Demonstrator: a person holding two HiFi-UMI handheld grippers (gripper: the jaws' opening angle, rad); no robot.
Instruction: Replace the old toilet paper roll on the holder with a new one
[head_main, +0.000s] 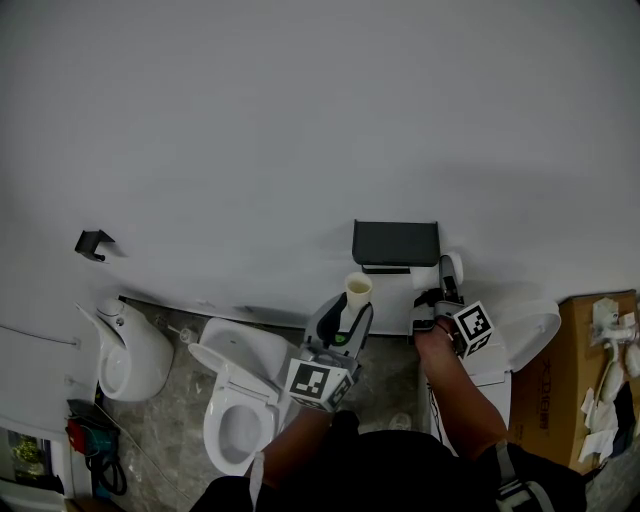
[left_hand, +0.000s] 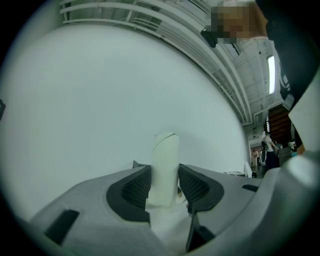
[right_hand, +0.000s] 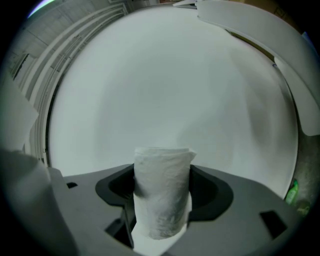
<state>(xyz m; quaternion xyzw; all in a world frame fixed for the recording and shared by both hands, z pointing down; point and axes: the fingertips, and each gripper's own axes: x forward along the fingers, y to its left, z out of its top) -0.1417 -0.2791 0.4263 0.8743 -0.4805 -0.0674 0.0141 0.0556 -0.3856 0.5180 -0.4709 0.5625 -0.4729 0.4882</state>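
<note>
In the head view both grippers are raised toward a plain white wall (head_main: 300, 120) that fills the upper half of the frame. Just right of centre the dark holder (head_main: 395, 243) is fixed to that wall as a flat black box with a short bar under it.

The left gripper (head_main: 350, 312) sits just below and left of the holder and is clamped on a bare cardboard tube (head_main: 358, 290). The tube stands upright out of its jaws, near the holder's lower left corner but apart from it. In the left gripper view the left gripper's (left_hand: 165, 186) two dark ribbed pads press on the lower part of the cardboard tube (left_hand: 165, 162) from both sides, and its open top rim shows against the wall.

The right gripper (head_main: 440, 297) is at the holder's lower right corner and holds a white paper roll (head_main: 447, 271) that lies just beside the end of the bar; whether they touch cannot be told. In the right gripper view the right gripper (right_hand: 162, 202) has its jaws set fairly wide, with both pads closed on the soft, crinkled paper roll (right_hand: 162, 192), which stands up between them.

In the lower left of the head view a toilet (head_main: 238, 400) with its seat raised stands on a grey stone floor (head_main: 170, 420). Further left is a white fixture (head_main: 128, 352), with a small black hook (head_main: 93, 243) on the wall above it. A white lid (head_main: 532, 330) and a cardboard box (head_main: 590, 390) sit at the lower right
</note>
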